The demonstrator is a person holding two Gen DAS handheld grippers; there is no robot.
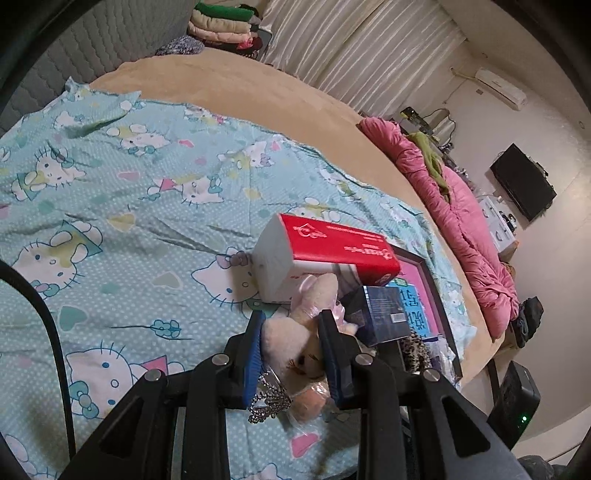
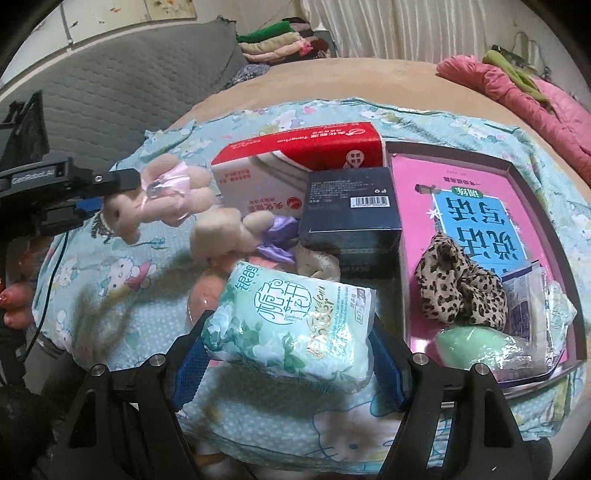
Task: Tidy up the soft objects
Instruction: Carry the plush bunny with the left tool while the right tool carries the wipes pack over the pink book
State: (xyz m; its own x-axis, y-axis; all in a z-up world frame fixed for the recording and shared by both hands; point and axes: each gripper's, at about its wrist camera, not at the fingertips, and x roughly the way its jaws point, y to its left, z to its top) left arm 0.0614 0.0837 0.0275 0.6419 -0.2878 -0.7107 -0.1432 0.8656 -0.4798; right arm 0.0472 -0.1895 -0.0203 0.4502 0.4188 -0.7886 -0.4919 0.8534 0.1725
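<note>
My left gripper is shut on a small cream plush toy wrapped in clear plastic, lifted off the cartoon-cat bedsheet. The right wrist view shows that same left gripper at the left with the plush toy hanging from it. My right gripper is shut on a soft green tissue pack, held above the sheet. A second plush toy with a purple bow lies on the bed behind the pack. A leopard-print cloth and a pale green sponge lie in the pink tray.
A red-and-white tissue box and a dark blue box stand beside the tray. A silver tiara lies under the left gripper. A pink quilt runs along the bed's far edge, and folded clothes are stacked at the head. A hand shows at far left.
</note>
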